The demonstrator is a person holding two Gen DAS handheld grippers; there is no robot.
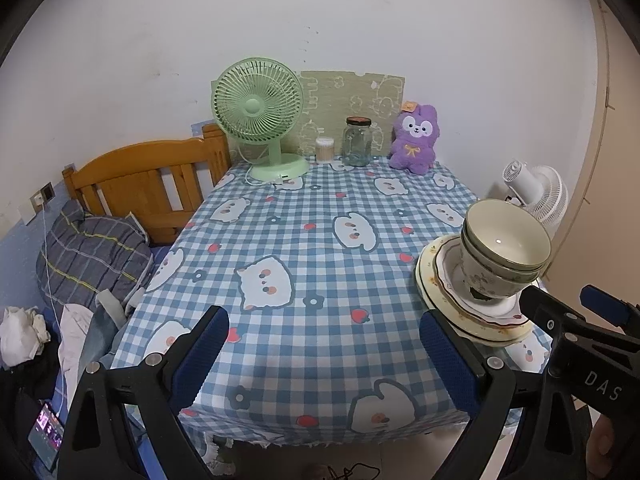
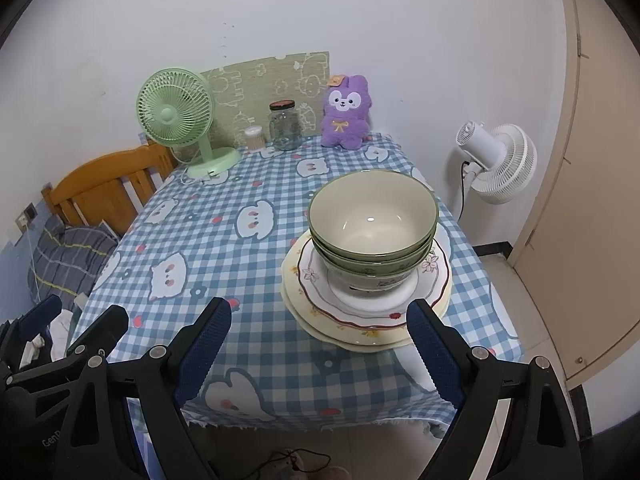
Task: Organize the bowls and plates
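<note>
The left gripper (image 1: pixel 324 344) is held above the near edge of the table (image 1: pixel 304 248); its jaws are spread wide and nothing is held between them. The right gripper (image 2: pixel 320 338) is likewise held with jaws spread wide and empty, just short of the stack of dishes.

The plates (image 2: pixel 360 320) are stacked on the right half of the table, near its front edge: a cream plate at the bottom, a scalloped white plate with a red rim on top. The bowls (image 2: pixel 374 224), green-rimmed and nested one inside another, are seated on the plates. In the left wrist view the bowls are seen tilted.

At the far edge of the table a green fan (image 1: pixel 260 116), a glass jar (image 1: pixel 357 142) and a purple plush toy (image 1: pixel 416 140) are lined up. A white fan (image 2: pixel 496 158) is placed beside the table, on the right.
</note>
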